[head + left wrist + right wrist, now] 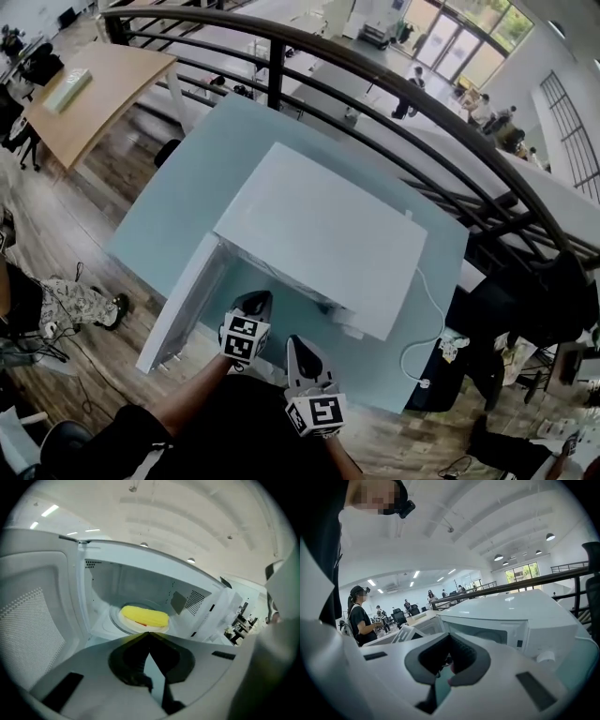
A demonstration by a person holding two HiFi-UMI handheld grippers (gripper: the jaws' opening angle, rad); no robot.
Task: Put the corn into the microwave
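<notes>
Lying: corn (144,616) on microwave (140,581) plate (115,619), delivered.
Left gripper (149,634): my jaws together, empty; corn needs no holding.
Right gripper (450,637): jaws together, idle.

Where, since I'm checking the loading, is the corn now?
Left gripper view, centre: the yellow corn cob lies on the round turntable inside the open white microwave.

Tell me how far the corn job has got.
Done: the corn lies on the turntable inside the microwave. In hand: nothing; the left claw is shut and empty outside the opening, the right claw shut too. Left: arguably only the open door, if it needs closing.
</notes>
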